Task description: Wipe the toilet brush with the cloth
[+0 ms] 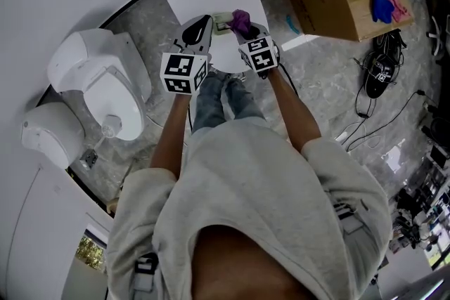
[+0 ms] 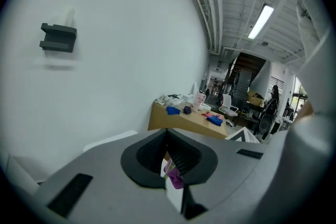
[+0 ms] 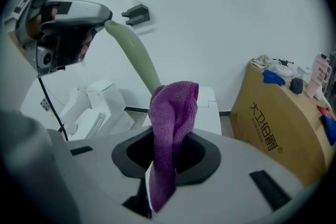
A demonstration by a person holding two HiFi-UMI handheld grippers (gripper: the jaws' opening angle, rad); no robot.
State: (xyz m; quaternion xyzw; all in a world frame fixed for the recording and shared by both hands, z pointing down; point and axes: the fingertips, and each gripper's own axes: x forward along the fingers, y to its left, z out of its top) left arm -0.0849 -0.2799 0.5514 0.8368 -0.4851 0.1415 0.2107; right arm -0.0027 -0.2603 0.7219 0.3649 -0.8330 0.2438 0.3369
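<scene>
Right claw (image 3: pixel 167 140) clamps the purple cloth (image 3: pixel 176 107) just beside the toilet brush (image 3: pixel 136 55), gripped tight by left claw (image 2: pixel 168 136); a shallow pinch could drop the cloth mid-wipe.

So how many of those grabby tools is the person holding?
2. The left tool grips the toilet brush by its green handle; the right tool grips the purple cloth. None looks hidden.

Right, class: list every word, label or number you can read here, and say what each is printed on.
"大口伯爵": dark print on the side of the brown cardboard box.
Print on the pink bottle standing on that box: too small to read.
Black-and-white square markers on the gripper cubes: patterns, no letters.
</scene>
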